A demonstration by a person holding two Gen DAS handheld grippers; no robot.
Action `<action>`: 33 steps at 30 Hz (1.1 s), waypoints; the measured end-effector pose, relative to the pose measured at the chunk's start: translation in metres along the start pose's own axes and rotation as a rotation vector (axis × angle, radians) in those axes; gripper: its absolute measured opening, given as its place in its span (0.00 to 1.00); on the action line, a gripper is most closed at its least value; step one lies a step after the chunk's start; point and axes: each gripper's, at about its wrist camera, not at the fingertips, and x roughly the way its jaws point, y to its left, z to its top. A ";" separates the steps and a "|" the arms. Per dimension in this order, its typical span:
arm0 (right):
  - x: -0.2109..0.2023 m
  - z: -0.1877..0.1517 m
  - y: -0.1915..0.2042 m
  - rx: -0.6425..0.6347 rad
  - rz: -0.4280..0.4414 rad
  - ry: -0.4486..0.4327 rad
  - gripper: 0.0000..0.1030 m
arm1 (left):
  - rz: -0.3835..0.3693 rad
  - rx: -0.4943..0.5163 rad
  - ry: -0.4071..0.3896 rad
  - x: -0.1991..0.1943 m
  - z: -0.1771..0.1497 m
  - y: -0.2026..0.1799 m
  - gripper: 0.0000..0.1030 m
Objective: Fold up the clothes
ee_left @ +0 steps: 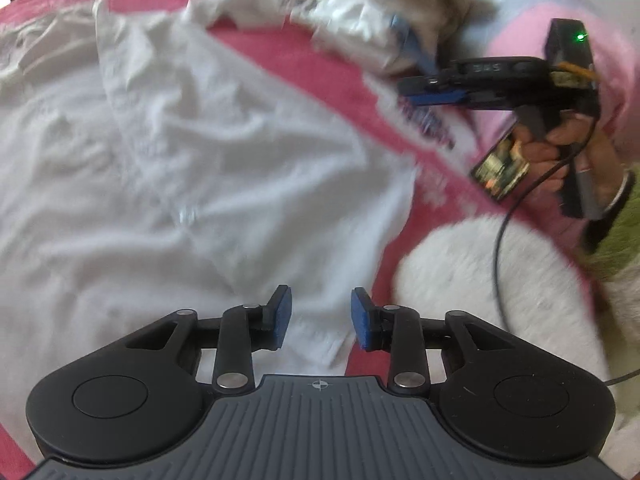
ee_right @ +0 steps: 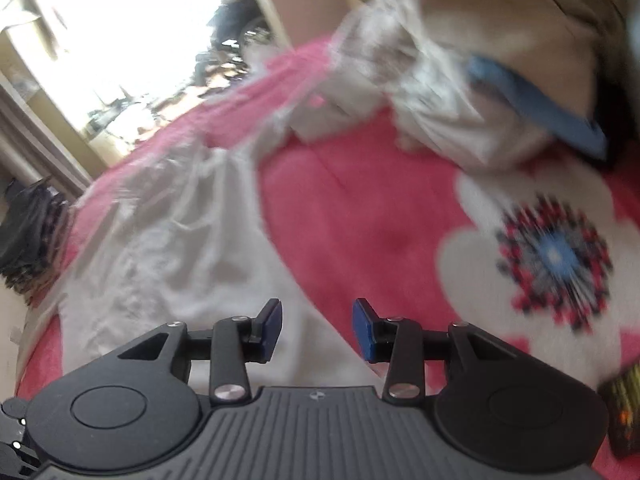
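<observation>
Left gripper: blue-padded fingers apart, nothing between them, poised over the near hem of the white garment.

Right gripper: fingers apart and empty in its own view, above the edge where the white garment meets the pink blanket. Seen from the left wrist, the same tool is held level at upper right by a hand on its grip; its blue pads point toward the pile of clothes; whether they touch the pile cannot be told, owing to blur.

White garment: spread flat and creased across the pink blanket, filling the left and centre of the left view; one long edge runs diagonally from top left toward the left gripper.

Pile of clothes: crumpled white and beige fabric, heaped at the far edge of the blanket, well apart from the left gripper. In the right view the pile sits at upper right, with a blue item lying against it.

Blanket: pink, printed with large white flowers; one flower with a blue and red centre lies right of the right gripper.

Cable: black, hanging from the right tool.

Background: a bright opening at upper left, in the right view.
</observation>
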 end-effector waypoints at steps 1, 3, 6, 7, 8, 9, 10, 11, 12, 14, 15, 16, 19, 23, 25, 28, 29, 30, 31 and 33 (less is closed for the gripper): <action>0.004 0.007 0.015 -0.020 0.025 -0.009 0.41 | -0.004 0.002 -0.005 0.002 0.001 0.002 0.33; 0.013 0.022 0.045 -0.060 0.074 -0.026 0.41 | -0.013 0.007 -0.014 0.007 0.002 0.007 0.33; 0.035 0.043 0.091 -0.127 0.135 -0.038 0.41 | -0.028 0.011 -0.025 0.014 0.002 0.015 0.33; 0.046 0.049 0.107 -0.153 0.146 -0.034 0.41 | -0.040 0.003 -0.025 0.018 -0.002 0.018 0.33; 0.059 0.056 0.123 -0.183 0.148 -0.026 0.41 | -0.054 -0.008 -0.038 0.019 -0.006 0.021 0.33; 0.073 0.062 0.138 -0.211 0.149 -0.020 0.41 | -0.070 -0.020 -0.052 0.020 -0.009 0.024 0.33; 0.087 0.071 0.150 -0.226 0.148 -0.016 0.41 | -0.088 -0.033 -0.069 0.020 -0.012 0.027 0.33; 0.103 0.083 0.157 -0.213 0.150 -0.011 0.41 | -0.106 -0.049 -0.083 0.020 -0.014 0.030 0.33; 0.119 0.095 0.164 -0.200 0.152 -0.006 0.41 | -0.125 -0.071 -0.090 0.021 -0.016 0.034 0.33; 0.152 0.119 0.179 -0.175 0.155 0.003 0.41 | -0.160 -0.116 -0.103 0.023 -0.018 0.042 0.33; 0.168 0.131 0.186 -0.162 0.157 0.008 0.44 | -0.176 -0.135 -0.102 0.024 -0.017 0.045 0.33; 0.185 0.144 0.191 -0.138 0.155 0.011 0.46 | -0.193 -0.148 -0.100 0.025 -0.016 0.048 0.33; 0.238 0.183 0.193 -0.027 0.124 0.018 0.51 | -0.237 -0.169 -0.095 0.028 -0.014 0.054 0.33; 0.308 0.221 0.193 0.103 0.058 0.072 0.52 | -0.295 -0.190 -0.091 0.033 -0.011 0.062 0.33; 0.334 0.230 0.190 0.160 0.026 0.084 0.52 | -0.320 -0.193 -0.089 0.033 -0.012 0.066 0.33; 0.366 0.239 0.186 0.212 -0.015 0.098 0.52 | -0.357 -0.213 -0.083 0.036 -0.011 0.071 0.33; 0.374 0.241 0.185 0.216 -0.022 0.099 0.52 | -0.369 -0.223 -0.080 0.037 -0.011 0.072 0.33; 0.382 0.242 0.184 0.221 -0.029 0.100 0.51 | -0.380 -0.233 -0.077 0.038 -0.011 0.074 0.33; 0.388 0.243 0.183 0.224 -0.035 0.101 0.47 | -0.390 -0.240 -0.075 0.039 -0.011 0.075 0.33; 0.395 0.242 0.180 0.225 -0.042 0.098 0.26 | -0.396 -0.237 -0.074 0.040 -0.011 0.074 0.33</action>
